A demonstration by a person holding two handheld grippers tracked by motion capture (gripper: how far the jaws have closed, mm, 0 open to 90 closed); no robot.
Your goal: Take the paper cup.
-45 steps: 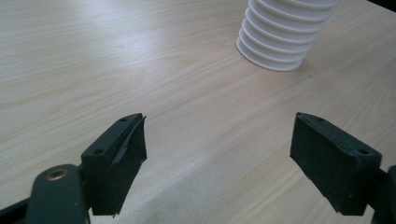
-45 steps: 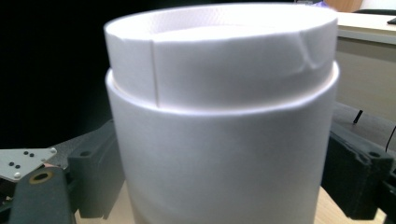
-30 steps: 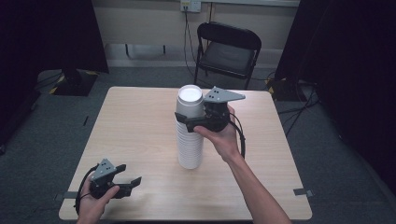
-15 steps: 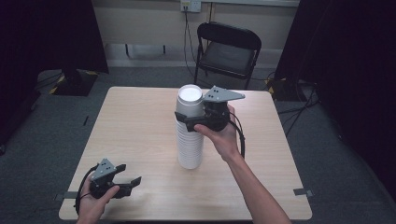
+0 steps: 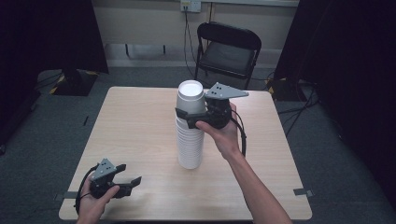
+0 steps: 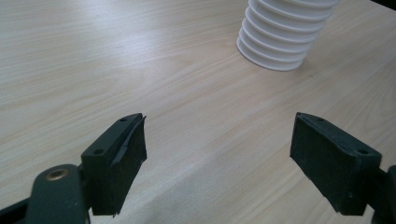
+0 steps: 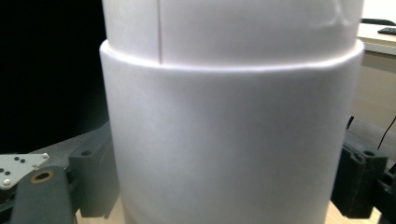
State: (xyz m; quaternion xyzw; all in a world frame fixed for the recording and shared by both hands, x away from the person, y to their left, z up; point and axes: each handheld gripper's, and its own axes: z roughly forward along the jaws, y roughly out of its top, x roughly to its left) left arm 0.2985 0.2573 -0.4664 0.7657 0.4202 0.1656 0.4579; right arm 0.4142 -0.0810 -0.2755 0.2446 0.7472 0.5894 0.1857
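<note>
Black jaws of the left gripper (image 5: 125,183) stand wide apart at the near left corner of the pale wood table (image 5: 140,130), held low in the person's left hand (image 5: 93,203) and grasping nothing; in the left gripper view its two pads (image 6: 122,163) frame bare tabletop, with the ribbed foot of the white cup stack (image 6: 285,35) beyond them and well apart from them. Farther in, near the middle of the table, the stack of white cups (image 5: 190,140) stands upright on its base. The right gripper (image 5: 192,114), carried in the person's right hand (image 5: 224,135), sits high on the stack with a jaw on either side of the upper cups, just below the top cup (image 5: 190,95). In the right gripper view the white cup wall (image 7: 229,154) stands between the two jaws, with a rolled rim crossing it and a vertical seam above; the jaws look pressed to the sides of the cups, though the exact contact is hard to make out. No brand, label or writing can be read on the cups or the grippers. A grey three-cornered plate (image 5: 226,91) tops the right gripper. Beyond the table a black folding chair (image 5: 227,51) faces it on grey carpet, with a pale wall and a socket (image 5: 190,5) behind, and dark curtains to both sides.
</note>
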